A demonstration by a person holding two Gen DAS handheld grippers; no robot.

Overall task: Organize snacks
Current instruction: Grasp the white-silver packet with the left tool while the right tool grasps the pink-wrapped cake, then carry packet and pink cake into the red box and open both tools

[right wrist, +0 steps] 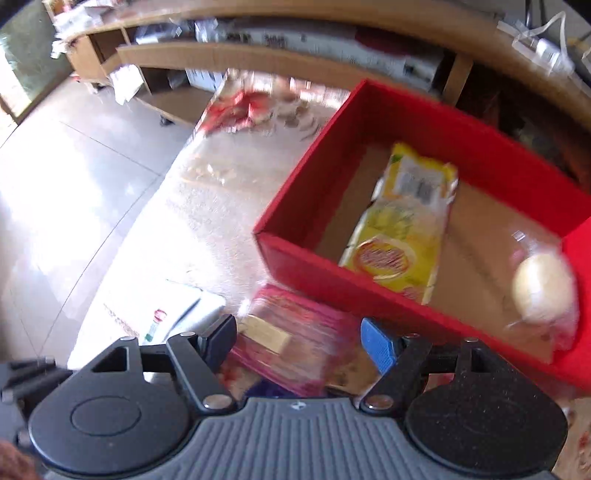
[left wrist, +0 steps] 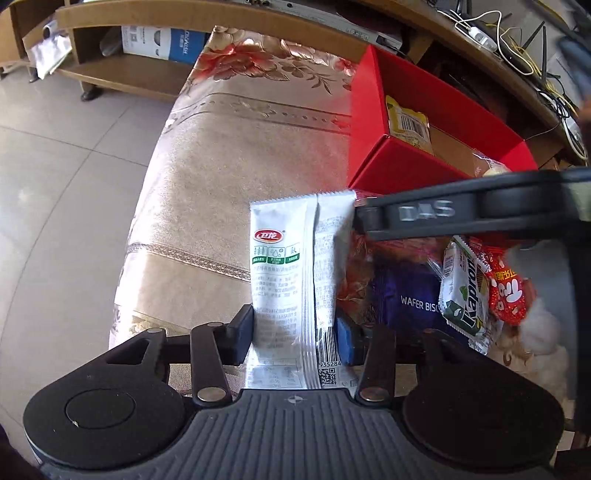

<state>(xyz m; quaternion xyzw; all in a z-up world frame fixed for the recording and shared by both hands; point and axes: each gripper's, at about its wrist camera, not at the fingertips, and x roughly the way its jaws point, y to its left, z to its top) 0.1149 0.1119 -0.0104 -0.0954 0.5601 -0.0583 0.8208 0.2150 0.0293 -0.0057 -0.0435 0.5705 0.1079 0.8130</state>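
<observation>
Right wrist: red box (right wrist: 306, 266) holds two snacks.

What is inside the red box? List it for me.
The red box holds a yellow snack packet lying on its brown cardboard floor and a pale round bun in clear wrap. The near wall hides part of the floor.

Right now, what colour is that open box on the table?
Red outside, plain brown cardboard inside; clearest in the right wrist view.

Home living room — TV stand (left wrist: 207, 22), tiled floor (left wrist: 55, 166)
</observation>
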